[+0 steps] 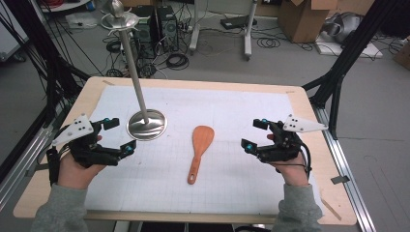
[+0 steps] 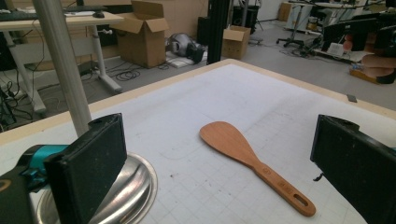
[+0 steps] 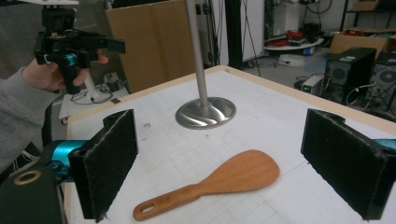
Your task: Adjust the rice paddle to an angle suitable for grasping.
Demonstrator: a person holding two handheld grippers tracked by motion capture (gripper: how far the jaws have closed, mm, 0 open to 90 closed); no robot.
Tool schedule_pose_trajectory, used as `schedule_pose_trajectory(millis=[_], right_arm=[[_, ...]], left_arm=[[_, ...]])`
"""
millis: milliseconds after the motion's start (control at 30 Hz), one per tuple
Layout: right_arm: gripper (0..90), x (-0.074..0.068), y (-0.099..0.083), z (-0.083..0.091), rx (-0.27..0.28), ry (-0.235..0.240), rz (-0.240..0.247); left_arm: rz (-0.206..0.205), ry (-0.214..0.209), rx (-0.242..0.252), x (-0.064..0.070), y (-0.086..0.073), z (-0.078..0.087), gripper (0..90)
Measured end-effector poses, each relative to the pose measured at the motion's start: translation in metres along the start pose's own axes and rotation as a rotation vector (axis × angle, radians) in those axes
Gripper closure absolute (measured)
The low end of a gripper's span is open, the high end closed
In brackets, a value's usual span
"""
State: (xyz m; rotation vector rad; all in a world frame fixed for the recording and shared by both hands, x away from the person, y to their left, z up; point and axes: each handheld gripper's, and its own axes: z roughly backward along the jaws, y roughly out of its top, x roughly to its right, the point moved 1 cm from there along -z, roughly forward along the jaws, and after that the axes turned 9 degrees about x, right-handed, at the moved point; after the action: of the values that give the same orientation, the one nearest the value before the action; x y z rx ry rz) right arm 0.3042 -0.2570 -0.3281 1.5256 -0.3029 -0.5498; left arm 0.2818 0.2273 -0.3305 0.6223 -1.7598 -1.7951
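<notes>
Jaws on both the left gripper (image 1: pixel 115 135) and right gripper (image 1: pixel 255 134) stand wide open and empty, flanking the wooden spatula (image 1: pixel 199 151) lying flat mid-table beside the metal stand (image 1: pixel 146 124); approach appears underway, requiring one gripper to descend over the handle.

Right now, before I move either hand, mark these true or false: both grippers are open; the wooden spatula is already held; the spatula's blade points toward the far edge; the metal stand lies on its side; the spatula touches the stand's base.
1. Both grippers are open. True: the left gripper and right gripper have their jaws spread wide.
2. The wooden spatula is held. False: it lies flat on the white mat, untouched.
3. Its blade points toward the far edge. True.
4. The metal stand lies on its side. False: it stands upright.
5. The spatula touches the stand's base. False: bare mat separates them.
</notes>
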Motion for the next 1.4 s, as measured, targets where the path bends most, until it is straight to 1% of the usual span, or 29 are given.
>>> schedule_pose_trajectory(millis=[133,233,300,467,533,600,667,700,767,800,833,867,900,967,1033,1067,1100,1133,1167,1200,1233,1400], right_arm=[[9.6,-0.003,0.000,-0.004,-0.009,0.011,0.012],[9.6,-0.005,0.000,-0.007,-0.006,0.001,0.047],[9.7,-0.006,0.000,-0.011,-0.005,0.007,0.047],[9.9,-0.007,-0.003,-0.020,-0.026,0.016,0.050],[13.0,-0.007,-0.004,-0.023,-0.028,0.014,0.061],[13.6,-0.009,-0.004,-0.026,-0.024,-0.008,0.082],[13.8,-0.010,-0.004,-0.029,-0.017,-0.020,0.086],[14.1,-0.010,-0.004,-0.031,-0.015,-0.018,0.088],[15.7,-0.011,-0.005,-0.035,-0.028,-0.016,0.091],[18.1,-0.012,-0.006,-0.038,-0.039,-0.017,0.097],[23.2,-0.013,-0.008,-0.040,-0.051,-0.016,0.112],[30.0,-0.016,-0.009,-0.043,-0.066,-0.022,0.134],[34.1,-0.018,-0.010,-0.045,-0.079,-0.026,0.165],[39.8,-0.022,-0.011,-0.051,-0.096,-0.041,0.179],[45.0,-0.024,-0.013,-0.056,-0.103,-0.040,0.170],[47.1,-0.024,-0.013,-0.058,-0.104,-0.040,0.166],[47.1,-0.024,-0.013,-0.058,-0.104,-0.040,0.166],[53.1,-0.025,-0.016,-0.062,-0.116,-0.035,0.150],[53.1,-0.025,-0.016,-0.062,-0.116,-0.035,0.150],[59.4,-0.026,-0.018,-0.066,-0.140,-0.031,0.147],[62.0,-0.026,-0.019,-0.068,-0.152,-0.032,0.150],[69.4,-0.027,-0.024,-0.077,-0.186,-0.017,0.150]], left_arm=[[-0.002,0.000,-0.008,0.001,-0.001,-0.001,4.0],[0.002,0.004,-0.002,0.001,-0.001,0.000,4.0],[-0.001,0.005,-0.001,0.001,-0.001,0.001,4.0],[0.000,0.014,0.003,0.000,-0.001,0.005,4.0],[-0.002,0.016,-0.001,0.000,-0.002,0.005,4.0],[-0.002,0.018,-0.007,0.000,-0.003,0.006,4.0],[0.001,0.019,-0.011,0.001,-0.004,0.006,4.0],[-0.001,0.019,-0.013,0.000,-0.005,0.006,4.0],[0.001,0.022,-0.017,0.000,-0.005,0.007,4.0],[0.002,0.021,-0.018,0.001,-0.006,0.007,4.0],[-0.001,0.021,-0.017,0.001,-0.006,0.007,4.0],[-0.005,0.021,-0.014,0.002,-0.006,0.008,4.0],[-0.008,0.020,-0.009,0.002,-0.005,0.008,4.0],[-0.010,0.016,-0.001,0.003,-0.005,0.010,4.0],[-0.020,0.011,0.006,0.004,-0.004,0.011,4.0],[-0.018,0.011,0.010,0.005,-0.003,0.012,4.0],[-0.018,0.011,0.010,0.005,-0.003,0.012,4.0],[-0.019,0.012,0.010,0.005,-0.003,0.012,4.0],[-0.019,0.012,0.010,0.005,-0.003,0.012,4.0],[-0.018,0.013,0.007,0.005,-0.004,0.013,4.0],[-0.017,0.013,0.004,0.004,-0.004,0.012,4.0],[-0.018,0.014,-0.014,0.005,-0.007,0.011,4.0]])
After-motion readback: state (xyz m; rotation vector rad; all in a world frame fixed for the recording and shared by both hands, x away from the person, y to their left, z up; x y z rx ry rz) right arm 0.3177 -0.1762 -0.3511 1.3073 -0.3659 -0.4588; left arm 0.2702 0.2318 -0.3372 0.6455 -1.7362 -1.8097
